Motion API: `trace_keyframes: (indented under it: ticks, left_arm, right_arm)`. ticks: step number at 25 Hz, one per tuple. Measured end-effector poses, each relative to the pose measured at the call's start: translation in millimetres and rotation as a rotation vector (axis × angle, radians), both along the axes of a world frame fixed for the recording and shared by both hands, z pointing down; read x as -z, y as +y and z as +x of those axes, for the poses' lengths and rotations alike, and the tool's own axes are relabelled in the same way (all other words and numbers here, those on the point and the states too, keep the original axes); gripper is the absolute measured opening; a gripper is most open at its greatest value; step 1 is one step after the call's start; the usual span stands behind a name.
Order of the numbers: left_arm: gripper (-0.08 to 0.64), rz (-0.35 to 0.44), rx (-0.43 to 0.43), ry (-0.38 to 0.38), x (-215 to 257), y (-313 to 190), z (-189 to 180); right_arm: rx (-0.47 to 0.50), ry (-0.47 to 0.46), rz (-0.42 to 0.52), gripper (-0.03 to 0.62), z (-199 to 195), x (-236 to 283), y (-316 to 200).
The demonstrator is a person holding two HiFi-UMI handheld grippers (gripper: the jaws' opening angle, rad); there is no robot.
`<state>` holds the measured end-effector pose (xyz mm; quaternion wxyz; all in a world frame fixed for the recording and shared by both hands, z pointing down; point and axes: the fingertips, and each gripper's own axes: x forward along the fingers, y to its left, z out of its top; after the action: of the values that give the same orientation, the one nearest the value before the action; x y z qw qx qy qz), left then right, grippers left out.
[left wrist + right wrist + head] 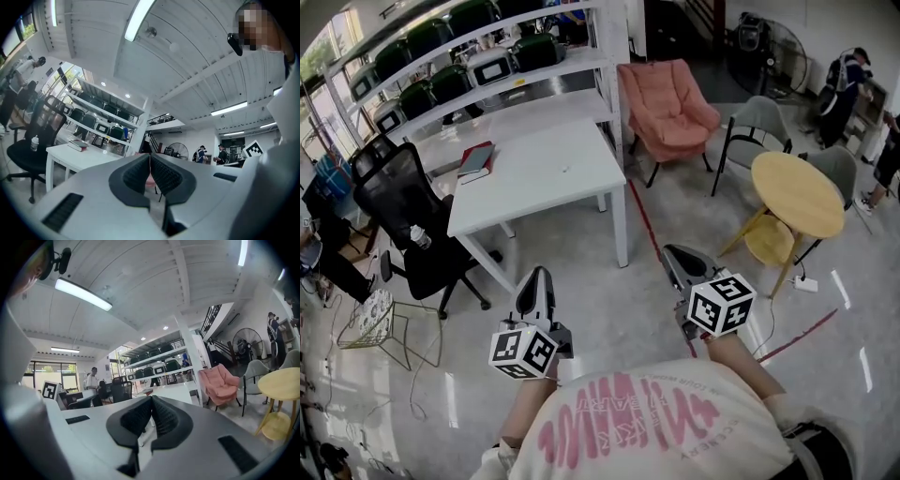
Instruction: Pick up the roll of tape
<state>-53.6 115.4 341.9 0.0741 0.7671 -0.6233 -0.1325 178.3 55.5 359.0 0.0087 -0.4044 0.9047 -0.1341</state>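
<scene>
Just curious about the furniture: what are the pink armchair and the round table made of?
The pink armchair looks like soft padded fabric, matte and creased. The round table seems light wood or wood-look veneer: pale yellow, smooth top.

Glossy floor (609, 314), wooden round table (797, 192), cloth armchair (670, 108)
</scene>
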Motion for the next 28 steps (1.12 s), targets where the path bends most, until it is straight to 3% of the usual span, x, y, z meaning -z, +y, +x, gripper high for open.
trace_keyframes:
  ticks: [18,28]
  left_arm:
    - [0.025,-0.009,0.047,0.002,-10,-33,-41]
    - [0.025,-0.061,0.058,0.059,-35,-40,-52]
  right_arm:
    - [0.03,-0.041,-0.048,0.012,-38,-20,-50]
    - [0.044,-0.057,-0.111,0.012,-48,-42,-68]
